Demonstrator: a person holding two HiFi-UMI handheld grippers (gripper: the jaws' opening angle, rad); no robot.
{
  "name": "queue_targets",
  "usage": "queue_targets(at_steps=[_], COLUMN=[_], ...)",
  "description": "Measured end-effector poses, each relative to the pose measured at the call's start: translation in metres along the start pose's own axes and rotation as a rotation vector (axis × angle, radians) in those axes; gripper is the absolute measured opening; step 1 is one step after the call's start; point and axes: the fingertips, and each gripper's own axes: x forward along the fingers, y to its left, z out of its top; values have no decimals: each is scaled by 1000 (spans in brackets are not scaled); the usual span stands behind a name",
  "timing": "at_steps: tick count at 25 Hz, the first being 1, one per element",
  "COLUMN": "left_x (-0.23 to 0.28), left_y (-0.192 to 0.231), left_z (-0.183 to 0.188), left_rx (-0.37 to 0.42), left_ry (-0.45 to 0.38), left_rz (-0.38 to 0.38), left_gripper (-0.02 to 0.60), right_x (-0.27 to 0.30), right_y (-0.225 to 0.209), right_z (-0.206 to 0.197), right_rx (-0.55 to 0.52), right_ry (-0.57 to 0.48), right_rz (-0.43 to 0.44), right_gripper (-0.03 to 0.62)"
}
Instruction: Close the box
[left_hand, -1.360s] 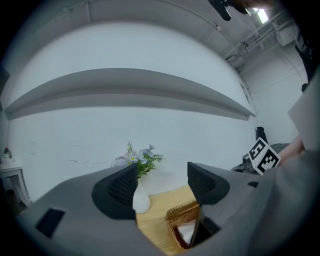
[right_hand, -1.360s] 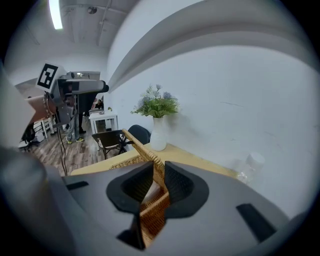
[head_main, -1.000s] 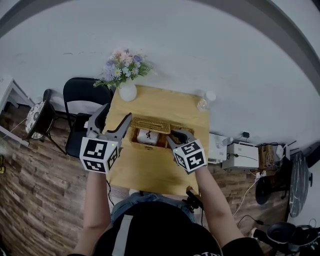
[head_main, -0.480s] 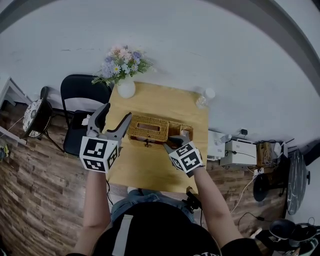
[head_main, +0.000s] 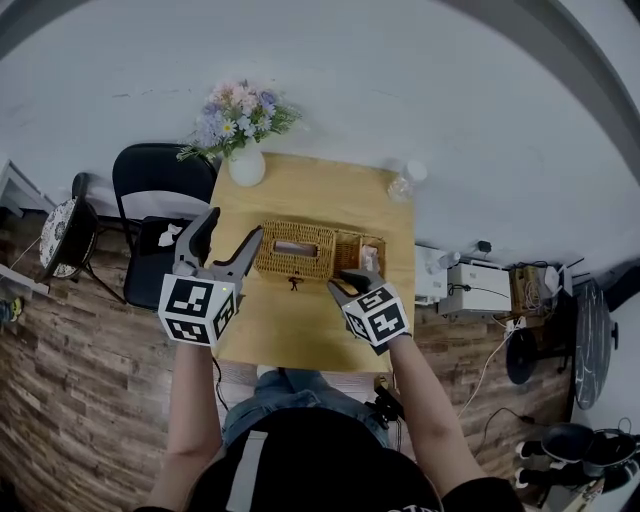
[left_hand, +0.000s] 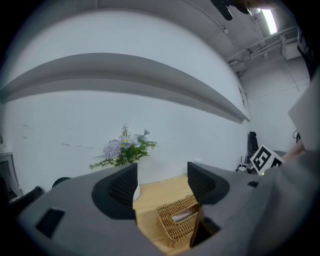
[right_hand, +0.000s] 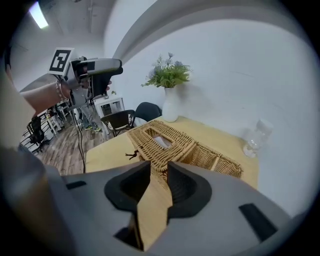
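Observation:
A woven wicker box (head_main: 295, 250) lies on the wooden table (head_main: 300, 325), its slotted lid flat on top; a small dark clasp hangs at its front. The box (right_hand: 160, 140) has an uncovered wicker compartment (head_main: 361, 253) at its right end. My right gripper (head_main: 350, 279) sits at the box's front right corner. In the right gripper view my right gripper (right_hand: 159, 172) has its jaws a narrow gap apart, the wicker edge just ahead of the tips, nothing pinched. My left gripper (head_main: 233, 226) hovers left of the box, open and empty. From the left gripper view my left gripper (left_hand: 161, 175) looks over the box (left_hand: 177, 225).
A white vase of flowers (head_main: 245, 160) stands at the table's far left corner, a clear glass bottle (head_main: 405, 183) at the far right. A black chair (head_main: 160, 205) stands left of the table. Boxes and cables (head_main: 480, 290) lie on the floor to the right.
The lid has come down from raised, showing what is inside, to flat on the box. My right gripper has drawn back to the front right corner. The left gripper has stayed put.

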Motion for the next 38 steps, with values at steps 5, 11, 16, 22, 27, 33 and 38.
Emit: queue_targets(at_steps=[5, 11, 16, 22, 27, 33, 38], left_x=[-5, -14, -19, -24, -31, -41, -48], left_y=[2, 2, 2, 0, -6, -14, -23], left_z=[-2, 0, 8, 23, 40, 73, 98], left_rx=[-6, -1, -6, 4, 21, 44, 95], left_ry=[0, -21, -53, -89, -119, -188, -238], left_rz=[-27, -66, -71, -56, -36, -6, 8], left_gripper=[318, 318, 318, 318, 318, 298, 218], right_x=[-11, -37, -64, -101, -144, -192, -222], right_y=[2, -2, -6, -11, -14, -16, -17], right_z=[13, 42, 73, 112, 138, 158, 165], right_rx=[27, 49, 52, 42, 11, -16, -26], right_ry=[-43, -148, -253, -393, -498, -596, -669], right_rz=[-44, -145, -220, -305, -361, -427, -482], right_gripper=[112, 112, 168, 255, 264, 221, 139])
